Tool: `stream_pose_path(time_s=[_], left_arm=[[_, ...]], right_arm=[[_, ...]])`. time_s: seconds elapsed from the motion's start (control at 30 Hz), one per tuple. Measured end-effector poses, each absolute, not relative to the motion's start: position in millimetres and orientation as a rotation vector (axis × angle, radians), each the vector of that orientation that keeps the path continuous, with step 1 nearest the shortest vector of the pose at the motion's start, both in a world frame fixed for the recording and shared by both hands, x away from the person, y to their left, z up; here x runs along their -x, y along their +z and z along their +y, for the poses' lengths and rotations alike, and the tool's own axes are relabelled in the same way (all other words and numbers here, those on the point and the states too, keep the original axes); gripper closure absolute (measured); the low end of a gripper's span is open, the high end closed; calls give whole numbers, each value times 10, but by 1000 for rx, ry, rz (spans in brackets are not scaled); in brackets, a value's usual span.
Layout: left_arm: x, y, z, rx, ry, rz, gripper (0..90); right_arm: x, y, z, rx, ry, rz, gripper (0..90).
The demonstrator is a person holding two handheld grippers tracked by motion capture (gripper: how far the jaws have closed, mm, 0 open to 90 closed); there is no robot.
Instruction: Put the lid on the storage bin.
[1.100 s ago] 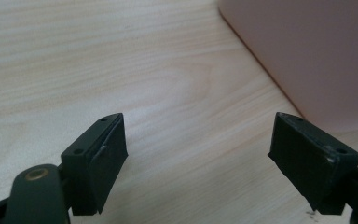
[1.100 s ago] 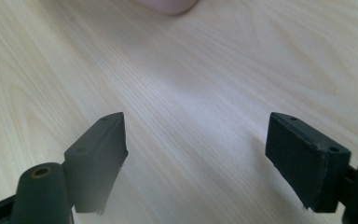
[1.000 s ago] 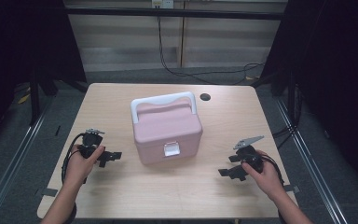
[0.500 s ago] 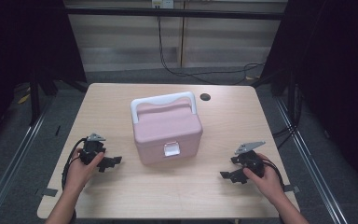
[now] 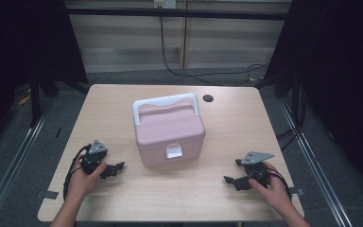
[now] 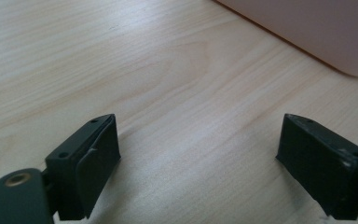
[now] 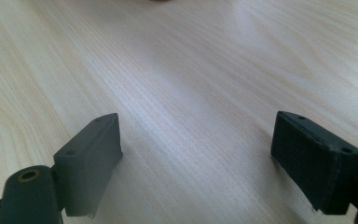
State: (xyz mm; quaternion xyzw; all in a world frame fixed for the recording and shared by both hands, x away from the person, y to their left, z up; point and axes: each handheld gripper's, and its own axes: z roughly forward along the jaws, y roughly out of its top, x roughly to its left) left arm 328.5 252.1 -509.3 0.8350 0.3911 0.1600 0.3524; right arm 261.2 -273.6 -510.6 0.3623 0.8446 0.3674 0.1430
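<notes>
Two released claws were rested on the bench on either side of a closed pink box.

The left claw (image 5: 114,169) and the right claw (image 5: 231,180) were each held with jaws spread wide and nothing between them, low over the pale wood-grain bench (image 5: 208,137). Just beyond the left claw, a corner of the pink rounded plastic carry box (image 6: 307,32) was seen; in the high view that box (image 5: 169,135) was stood near the bench's middle, well apart from both claws, its white arched handle (image 5: 164,101) raised at the rear and its small white front latch (image 5: 173,151) faced toward the person. The step in hand was judged to be an approach to the box: the latch would best be met squarely, with the other claw kept steadying the body. One box, one handle, one latch and two claws were counted.
</notes>
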Motion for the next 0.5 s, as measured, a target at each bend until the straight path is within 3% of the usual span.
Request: stream_pose_path(time_s=[0.5], left_arm=[[-3271,-5094,2516,-2153,418,1028,94]], right_arm=[[-2611,-5107,-2735,-1043,1059,2437,148]])
